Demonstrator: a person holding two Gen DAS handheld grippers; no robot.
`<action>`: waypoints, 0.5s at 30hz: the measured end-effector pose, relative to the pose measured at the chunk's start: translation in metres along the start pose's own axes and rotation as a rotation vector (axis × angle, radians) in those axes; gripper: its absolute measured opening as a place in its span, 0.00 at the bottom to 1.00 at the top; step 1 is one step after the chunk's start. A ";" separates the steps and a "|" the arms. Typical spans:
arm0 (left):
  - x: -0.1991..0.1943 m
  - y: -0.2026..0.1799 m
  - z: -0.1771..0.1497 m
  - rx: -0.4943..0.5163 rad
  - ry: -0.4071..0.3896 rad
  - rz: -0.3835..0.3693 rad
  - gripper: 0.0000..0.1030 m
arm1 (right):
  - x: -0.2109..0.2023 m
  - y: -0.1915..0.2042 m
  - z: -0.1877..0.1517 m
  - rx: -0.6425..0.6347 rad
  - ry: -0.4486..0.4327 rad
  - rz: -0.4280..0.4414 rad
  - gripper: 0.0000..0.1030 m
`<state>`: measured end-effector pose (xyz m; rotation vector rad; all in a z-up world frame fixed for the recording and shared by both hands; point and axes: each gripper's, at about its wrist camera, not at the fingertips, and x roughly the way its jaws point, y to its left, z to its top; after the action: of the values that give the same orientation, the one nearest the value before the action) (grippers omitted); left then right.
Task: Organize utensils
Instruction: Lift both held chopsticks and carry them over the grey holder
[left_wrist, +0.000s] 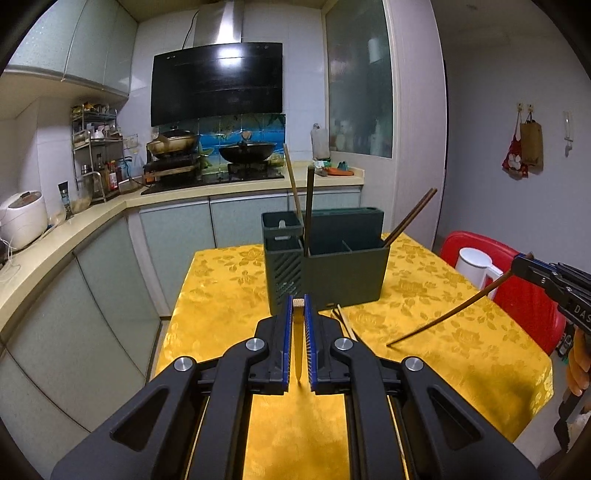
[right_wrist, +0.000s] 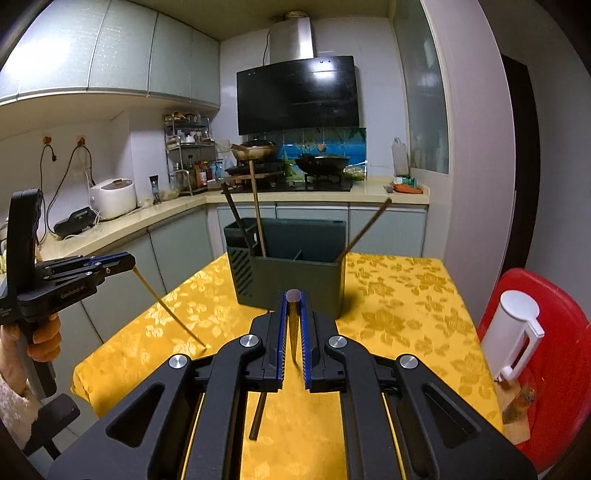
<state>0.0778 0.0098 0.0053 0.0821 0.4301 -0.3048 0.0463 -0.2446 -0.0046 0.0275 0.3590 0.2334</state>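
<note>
A dark green utensil holder (left_wrist: 343, 269) (right_wrist: 295, 280) stands on the yellow tablecloth (left_wrist: 229, 295) (right_wrist: 399, 314). Three chopsticks (left_wrist: 309, 206) (right_wrist: 257, 206) stand in its compartments. My left gripper (left_wrist: 298, 306) (right_wrist: 127, 263) is shut on a light wooden chopstick (left_wrist: 297, 339) (right_wrist: 170, 308) that slants down to the cloth. My right gripper (right_wrist: 294, 297) (left_wrist: 522, 264) is shut on a dark brown chopstick (right_wrist: 293, 332) (left_wrist: 443, 314), also slanting down to the cloth. More chopsticks (left_wrist: 343, 325) lie on the cloth beside the holder. Another dark one (right_wrist: 258, 415) lies under my right gripper.
A red stool (left_wrist: 524, 288) (right_wrist: 554, 369) with a white pitcher (left_wrist: 476, 267) (right_wrist: 511, 336) stands right of the table. A counter with a rice cooker (left_wrist: 22, 219) (right_wrist: 112, 197), spice rack (right_wrist: 188, 155) and stove with pans (left_wrist: 247, 151) runs along the left and back.
</note>
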 end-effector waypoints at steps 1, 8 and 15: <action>0.000 0.001 0.002 -0.002 -0.002 -0.004 0.06 | 0.001 -0.001 0.003 0.001 -0.001 0.002 0.07; 0.005 0.007 0.016 -0.009 0.003 -0.009 0.06 | 0.019 -0.012 0.029 0.017 0.026 -0.039 0.07; 0.017 0.011 0.027 -0.013 0.036 -0.020 0.06 | 0.034 -0.027 0.048 0.040 0.067 -0.041 0.07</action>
<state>0.1063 0.0123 0.0227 0.0706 0.4685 -0.3203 0.1003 -0.2621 0.0268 0.0516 0.4306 0.1869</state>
